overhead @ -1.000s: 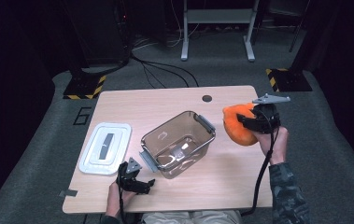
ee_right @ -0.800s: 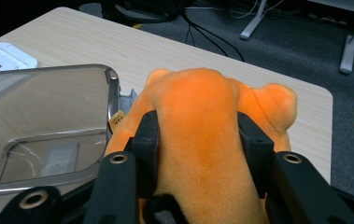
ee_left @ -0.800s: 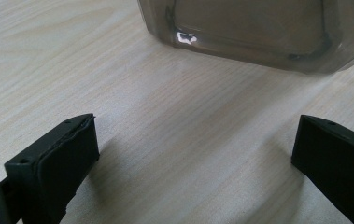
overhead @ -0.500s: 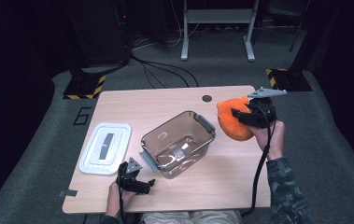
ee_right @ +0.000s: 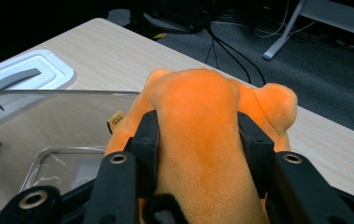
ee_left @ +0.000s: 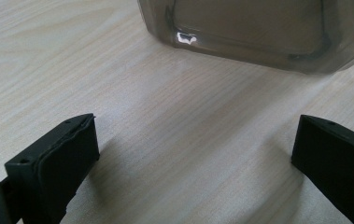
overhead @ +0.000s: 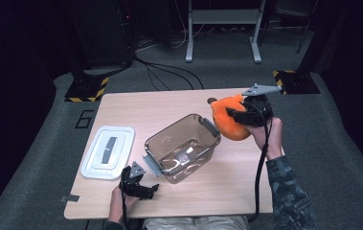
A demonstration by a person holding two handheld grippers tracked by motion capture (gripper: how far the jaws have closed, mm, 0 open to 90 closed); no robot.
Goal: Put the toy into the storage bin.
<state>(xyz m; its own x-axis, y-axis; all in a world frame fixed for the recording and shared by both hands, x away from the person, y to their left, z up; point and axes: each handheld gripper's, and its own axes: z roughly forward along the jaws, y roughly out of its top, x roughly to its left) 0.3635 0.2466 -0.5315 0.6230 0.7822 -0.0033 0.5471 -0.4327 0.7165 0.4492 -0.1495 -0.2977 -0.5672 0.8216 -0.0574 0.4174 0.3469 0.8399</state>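
Note:
An orange plush toy (overhead: 230,122) hangs above the right side of the table, squeezed between the jaws of my right gripper (overhead: 239,117). In the right gripper view the orange plush toy (ee_right: 201,135) bulges between the two black jaws, just right of the clear plastic container (ee_right: 48,135). The clear plastic container (overhead: 181,146) stands open in the middle of the table. My left gripper (overhead: 145,189) rests on the table near the front edge, open, jaws wide apart with bare wood between them (ee_left: 193,154), facing the container wall (ee_left: 258,32).
A white lid (overhead: 108,152) with a grey handle lies flat at the table's left. A dark hole (overhead: 211,100) marks the table's back edge. Cables and stand legs (overhead: 222,33) sit on the grey floor beyond.
My right gripper has carried the plush toy up and to the left, closer to the container's right rim. The left gripper has stayed put.

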